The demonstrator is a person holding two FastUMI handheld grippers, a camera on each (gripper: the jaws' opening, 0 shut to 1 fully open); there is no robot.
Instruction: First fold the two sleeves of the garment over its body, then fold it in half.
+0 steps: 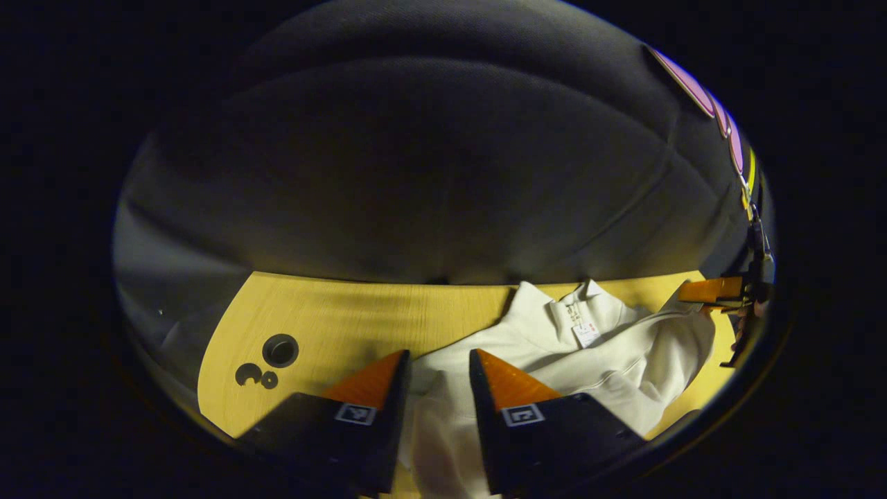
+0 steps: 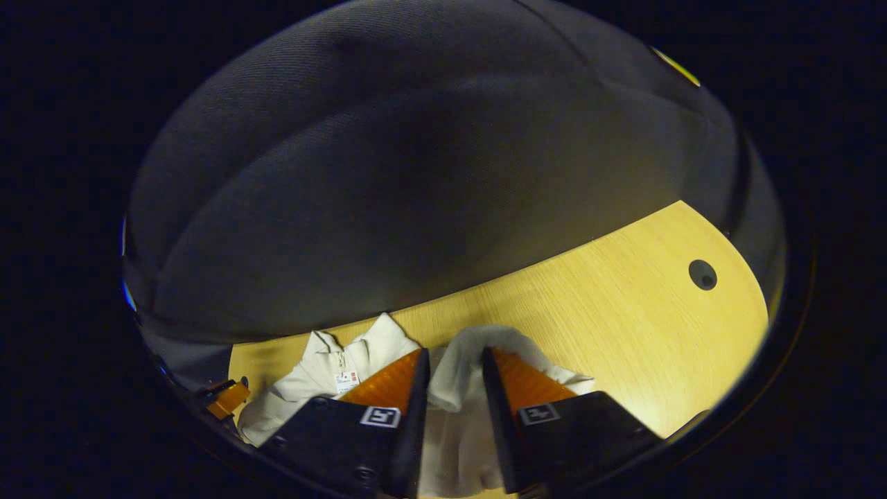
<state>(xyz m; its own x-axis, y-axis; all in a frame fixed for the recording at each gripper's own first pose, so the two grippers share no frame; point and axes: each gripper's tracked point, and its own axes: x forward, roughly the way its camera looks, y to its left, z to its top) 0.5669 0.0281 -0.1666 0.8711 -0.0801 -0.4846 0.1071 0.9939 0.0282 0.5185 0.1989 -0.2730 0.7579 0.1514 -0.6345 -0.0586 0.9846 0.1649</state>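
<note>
The white garment (image 1: 554,346) lies rumpled on the desk (image 1: 332,319), collar at the far edge. The right hand-held gripper (image 2: 454,378) pinches a bunched sleeve (image 2: 471,353) between its fingers, with the body to its left. The left hand-held gripper (image 1: 440,378) stands spread over cloth, the body to its right.

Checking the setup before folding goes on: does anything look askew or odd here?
Only the white garment: it lies rumpled on the wooden table, not flat, with a paper tag at its collar. Cloth is bunched between the right gripper fingers. Nothing is spilled or visibly damaged.
</note>
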